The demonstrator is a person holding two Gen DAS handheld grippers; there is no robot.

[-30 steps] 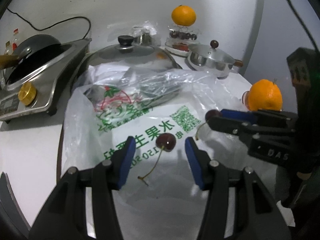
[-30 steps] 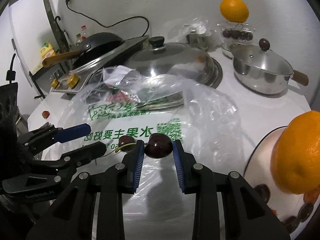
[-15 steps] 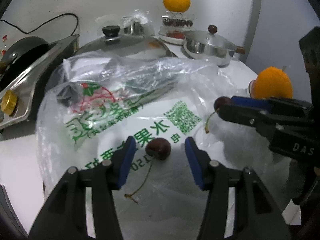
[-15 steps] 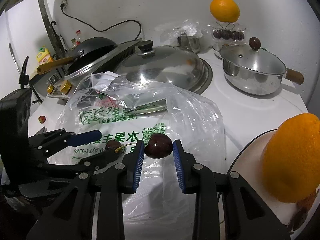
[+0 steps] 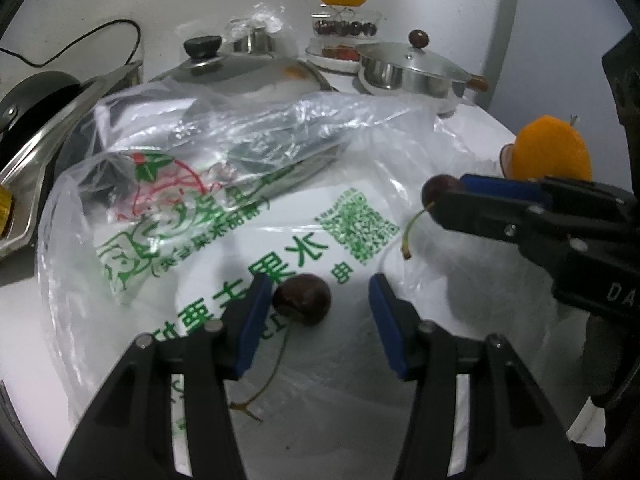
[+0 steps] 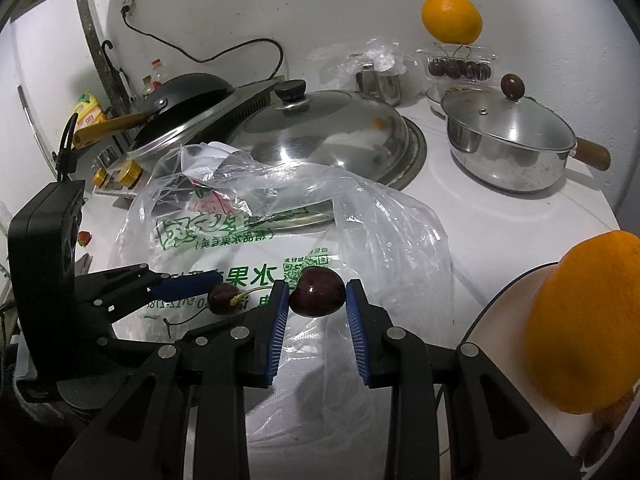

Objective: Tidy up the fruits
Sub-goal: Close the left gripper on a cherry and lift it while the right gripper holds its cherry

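Note:
My right gripper (image 6: 316,300) is shut on a dark cherry (image 6: 317,293) and holds it above the plastic bag (image 6: 280,240); the same cherry (image 5: 440,188) shows in the left wrist view with its stem hanging down. My left gripper (image 5: 316,300) is open around a second dark cherry (image 5: 302,299) that lies on the bag (image 5: 240,220), close to the left finger; it also shows in the right wrist view (image 6: 224,298). An orange (image 6: 580,364) stands on a plate (image 6: 508,296) at the right, also seen in the left wrist view (image 5: 552,152).
A big domed steel lid (image 6: 320,136), a small lidded steel pot (image 6: 508,140) and a black pan (image 6: 180,88) on a cooker stand behind the bag. A clear box of cherries (image 6: 460,66) with an orange (image 6: 452,18) on top is at the back wall.
My right gripper has lifted its cherry up and back from the bag. My left gripper has moved in around the lying cherry, which now sits nearer its left finger.

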